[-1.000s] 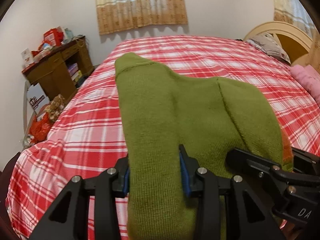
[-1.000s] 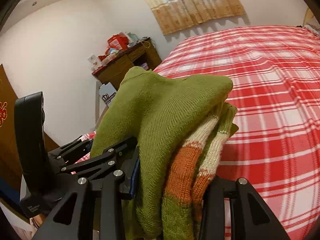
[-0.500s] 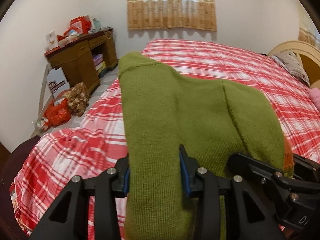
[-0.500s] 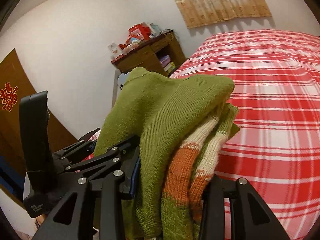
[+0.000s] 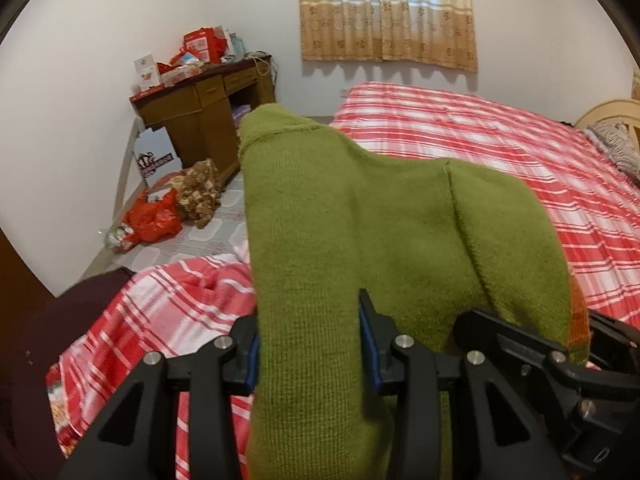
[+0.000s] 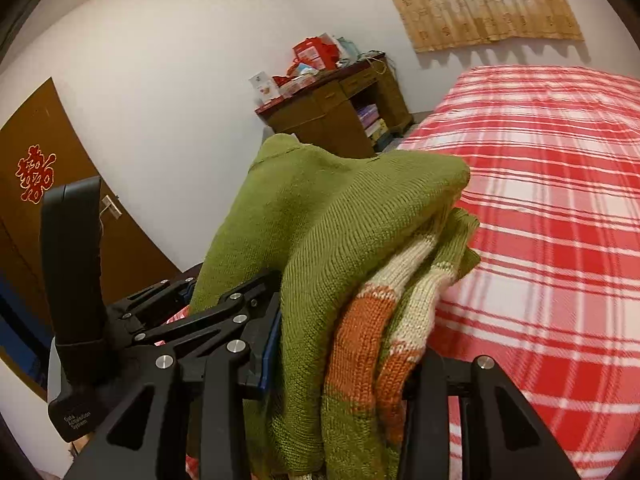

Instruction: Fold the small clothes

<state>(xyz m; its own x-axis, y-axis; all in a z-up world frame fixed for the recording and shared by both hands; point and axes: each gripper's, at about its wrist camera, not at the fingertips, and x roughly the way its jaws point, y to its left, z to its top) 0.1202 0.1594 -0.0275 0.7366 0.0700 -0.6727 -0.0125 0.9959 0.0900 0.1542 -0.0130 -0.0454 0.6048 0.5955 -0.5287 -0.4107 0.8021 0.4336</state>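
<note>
Folded sweater (image 5: 360, 240) clamped between jaws of left gripper (image 5: 310, 344) and right gripper (image 6: 344, 344), one at each end; carried above bed (image 5: 540, 168), bulging forward past both jaw pairs.

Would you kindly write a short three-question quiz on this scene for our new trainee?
1. True or false: both grippers are shut on the green sweater.
2. Which stripe colours show on the sweater beside the right gripper? A) blue and grey B) orange and cream
3. What pattern covers the bed?

Key: 1 true, the left gripper too; 2 B; 3 red and white plaid.
</note>
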